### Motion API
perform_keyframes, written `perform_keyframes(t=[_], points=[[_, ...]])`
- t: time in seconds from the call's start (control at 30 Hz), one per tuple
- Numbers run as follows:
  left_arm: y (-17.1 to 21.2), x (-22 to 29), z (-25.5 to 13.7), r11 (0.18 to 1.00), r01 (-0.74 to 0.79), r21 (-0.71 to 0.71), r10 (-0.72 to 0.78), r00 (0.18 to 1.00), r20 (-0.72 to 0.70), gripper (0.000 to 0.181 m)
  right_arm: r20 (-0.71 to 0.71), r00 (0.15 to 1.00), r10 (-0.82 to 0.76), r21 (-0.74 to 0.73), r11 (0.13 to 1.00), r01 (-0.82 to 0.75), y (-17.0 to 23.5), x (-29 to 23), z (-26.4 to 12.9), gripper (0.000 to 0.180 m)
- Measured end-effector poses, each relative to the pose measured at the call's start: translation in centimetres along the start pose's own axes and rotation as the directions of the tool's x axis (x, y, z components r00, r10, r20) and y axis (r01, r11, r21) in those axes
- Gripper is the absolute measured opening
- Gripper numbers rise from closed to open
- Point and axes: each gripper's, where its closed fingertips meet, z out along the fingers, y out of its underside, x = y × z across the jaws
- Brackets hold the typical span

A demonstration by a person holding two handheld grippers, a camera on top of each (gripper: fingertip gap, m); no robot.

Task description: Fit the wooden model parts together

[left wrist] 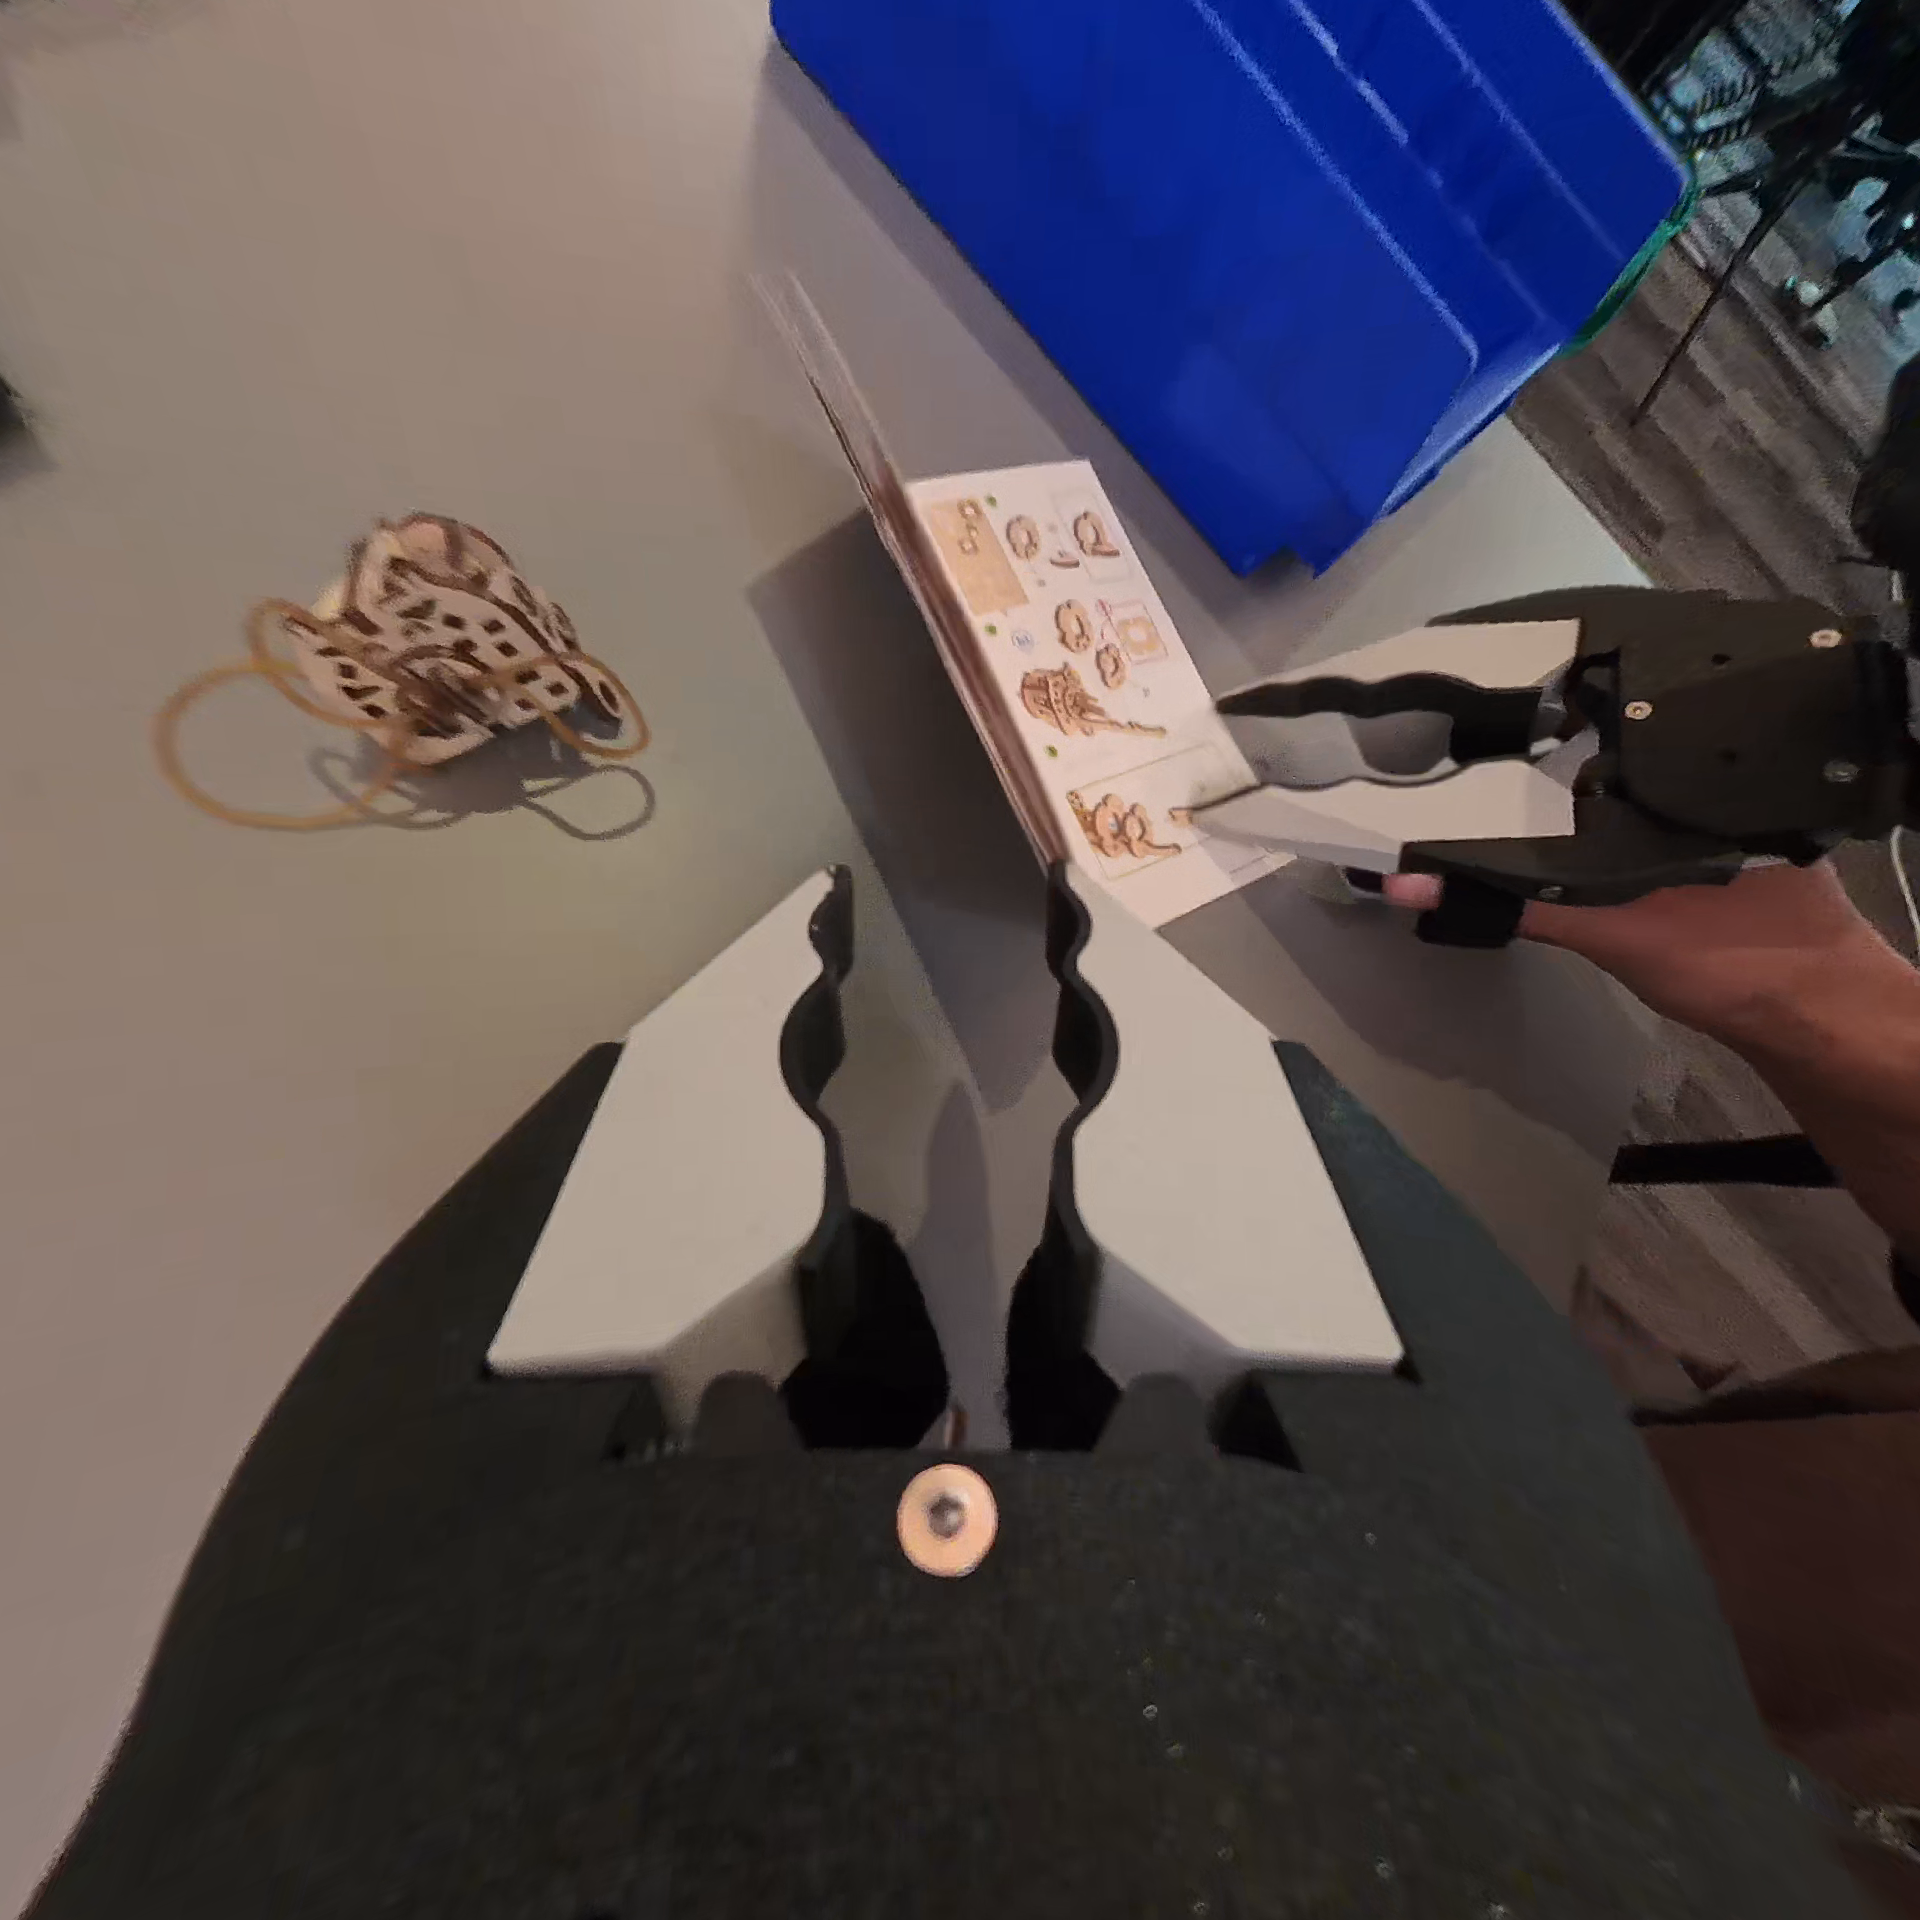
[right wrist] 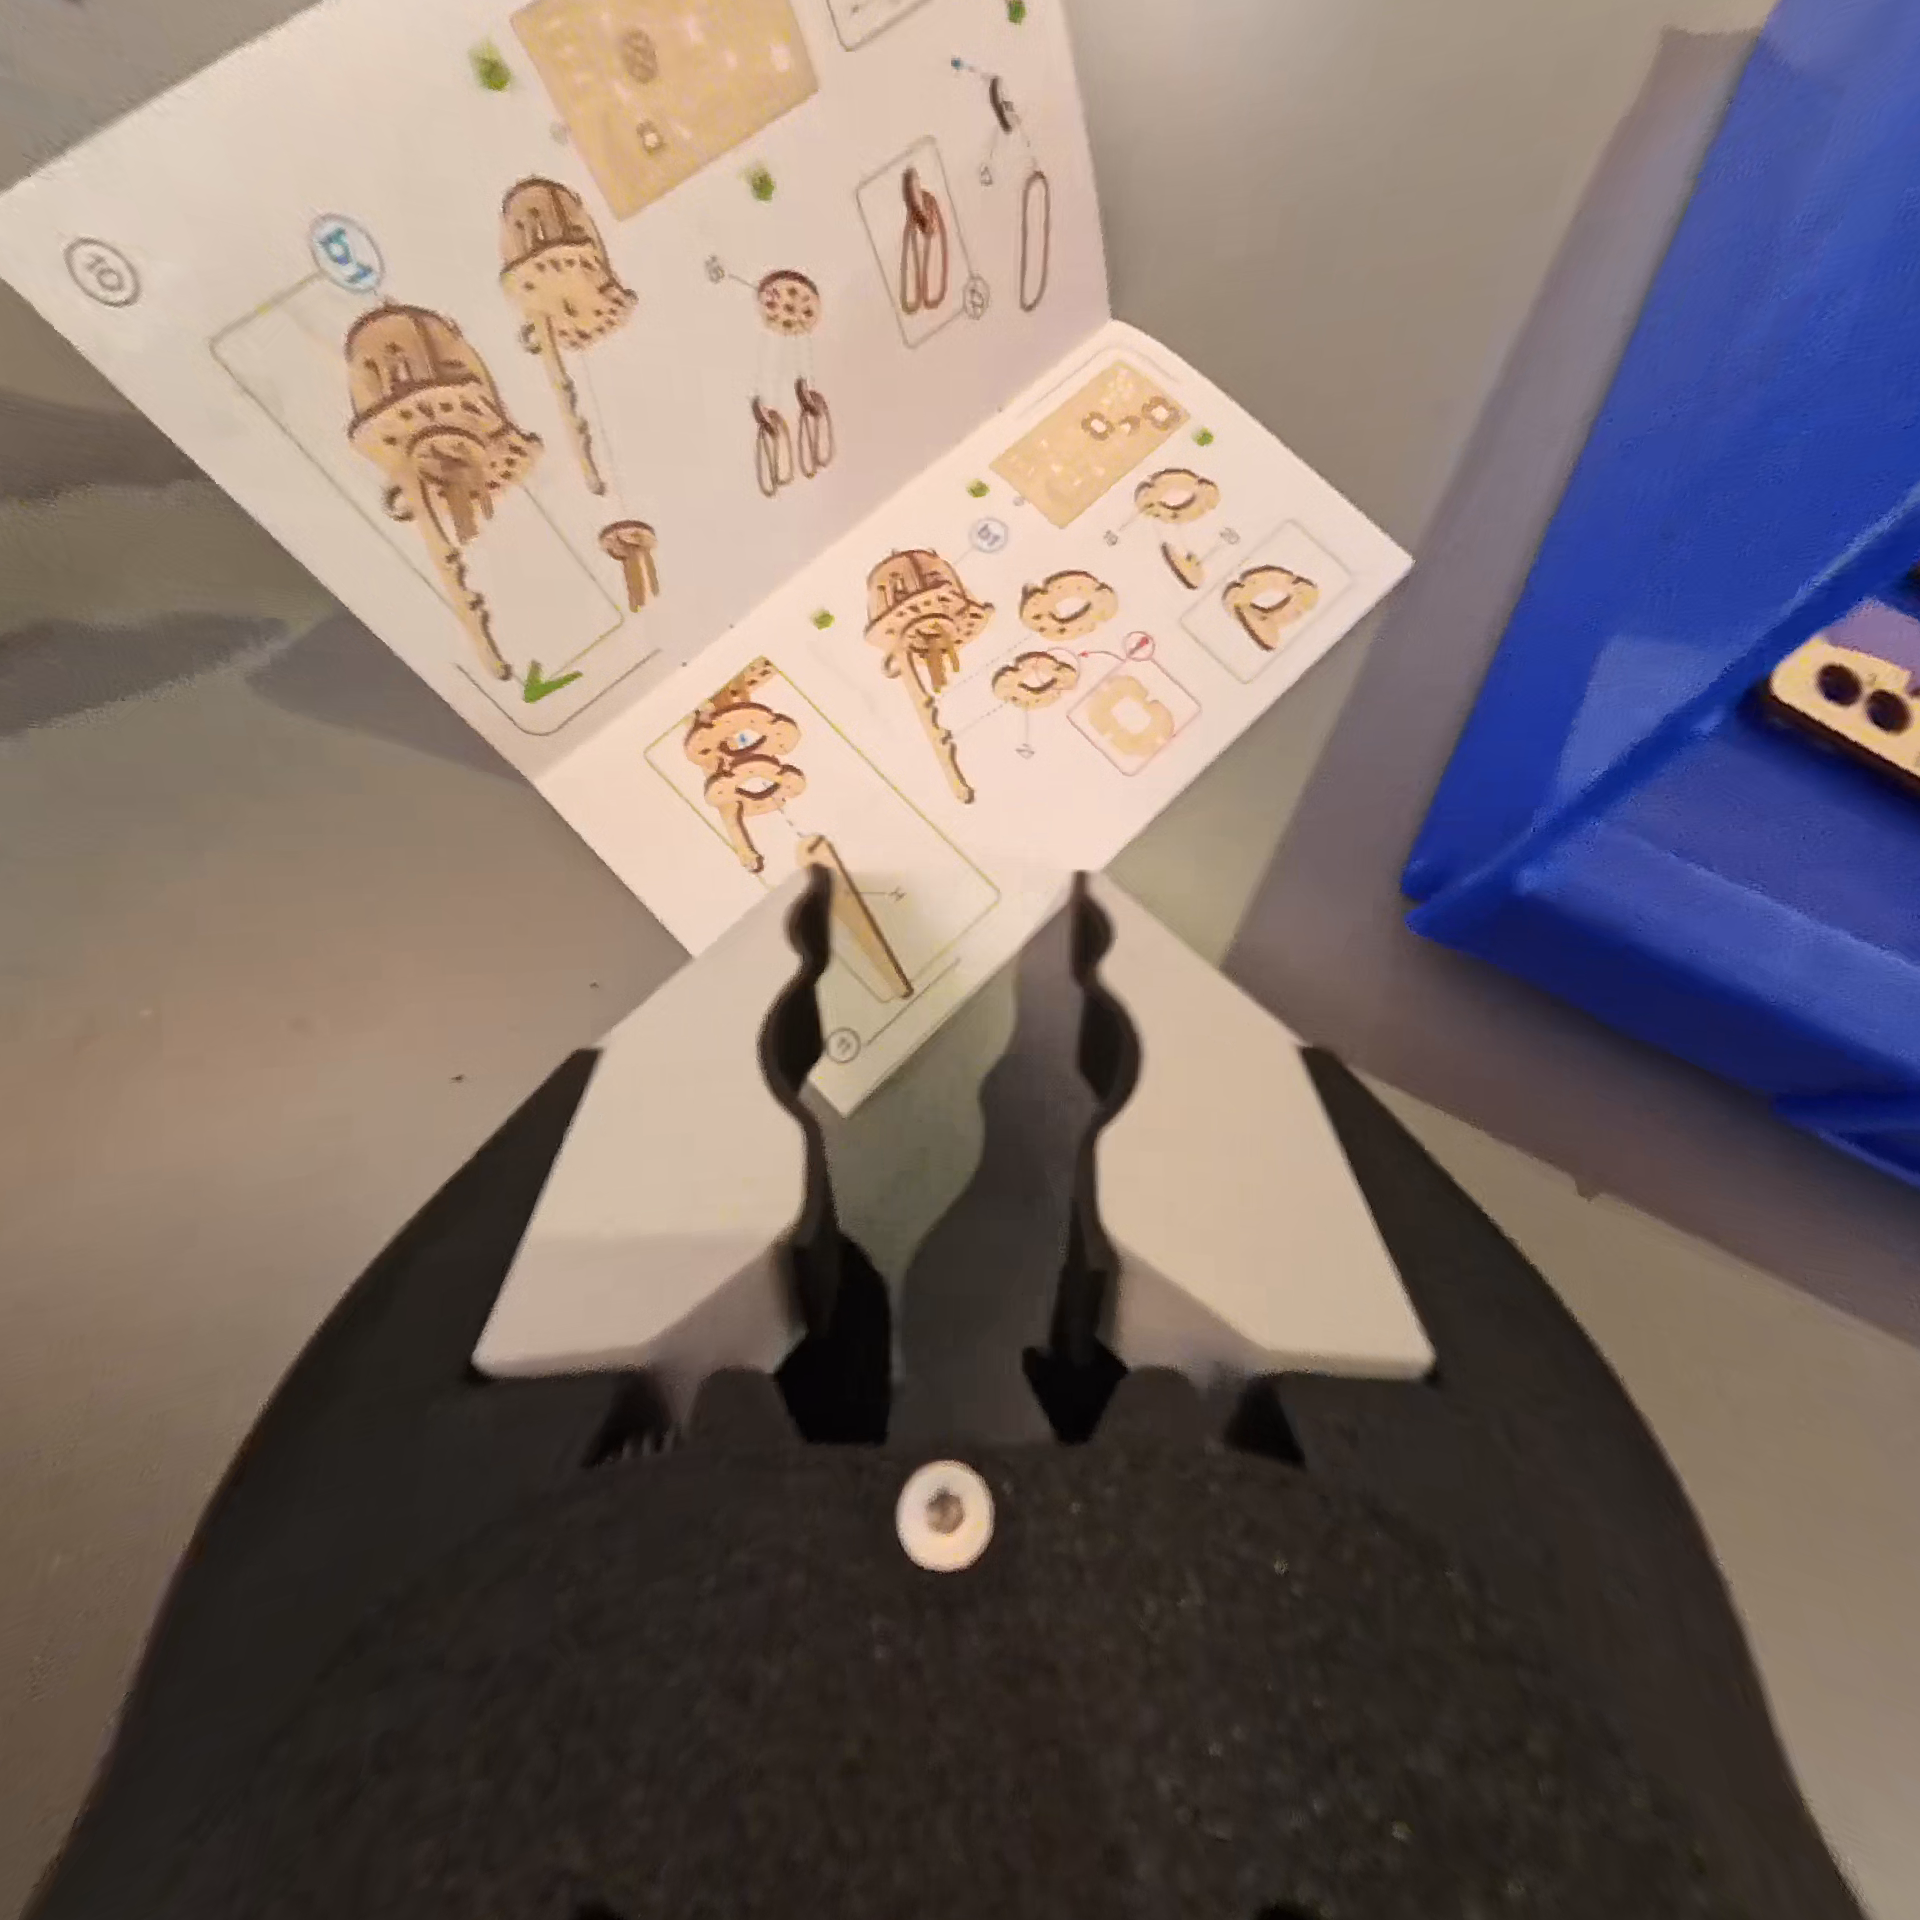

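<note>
both grippers, left (left wrist: 951, 883) and right (right wrist: 948, 883), are held wide, empty, at the booklet (right wrist: 644, 416); model (left wrist: 436, 649) lies apart

On the counter (left wrist: 416, 312), the wooden model (left wrist: 447, 644) lies left of the open booklet (left wrist: 1091, 665); the bin (left wrist: 1195, 229) sits behind the booklet.

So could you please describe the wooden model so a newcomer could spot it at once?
On the grey table, left of the blue bin and open booklet, sits the wooden model. It alone is pale, perforated wood, with rubber bands looped around it.
</note>
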Motion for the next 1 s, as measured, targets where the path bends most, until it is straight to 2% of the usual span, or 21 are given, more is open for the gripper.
perform_keyframes(t=[0.13, 0.33, 0.47, 0.6, 0.77, 0.9, 1.0], points=[[0.1, -1.6, -2.3, 0.999, -0.012, 0.039, 0.01, 0.999, 0.031, 0.035, 0.035, 0.999, 0.022, 0.065, 0.998, -0.024, -1.1, -0.2, -1.5, 0.048], [2.8, -4.2, -7.1, 0.995, -0.09, 0.038, 0.082, 0.982, 0.169, 0.033, 0.146, 0.989, 0.013, 0.207, 0.977, -0.043, -3.9, -2.8, -3.8, 0.046], [5.6, -4.8, -9.3, 0.99, -0.137, 0.019, 0.127, 0.959, 0.253, 0.028, 0.144, 0.989, -0.012, 0.162, 0.987, -0.012, -3.2, -3.3, -3.7, 0.045], [7.8, -4.3, -9.6, 0.995, -0.097, 0.023, 0.088, 0.966, 0.243, 0.026, 0.173, 0.984, 0.03, 0.177, 0.982, -0.061, -3.5, -2.8, -4.2, 0.042], [8.9, -3.8, -8.4, 0.998, -0.045, 0.032, 0.039, 0.987, 0.159, 0.026, 0.211, 0.977, 0.045, 0.169, 0.982, -0.082, -3.6, -3.6, -4.1, 0.04], [8.3, -3.7, -7.9, 0.999, -0.048, 0.011, 0.046, 0.99, 0.134, 0.026, 0.174, 0.985, -0.023, 0.151, 0.989, -0.004, -3.3, -4.0, -3.9, 0.04], [7.2, -3.8, -7.5, 0.997, -0.075, 0.007, 0.073, 0.986, 0.148, 0.026, 0.163, 0.986, -0.021, 0.156, 0.988, -0.004, -3.4, -3.6, -4.1, 0.039]])
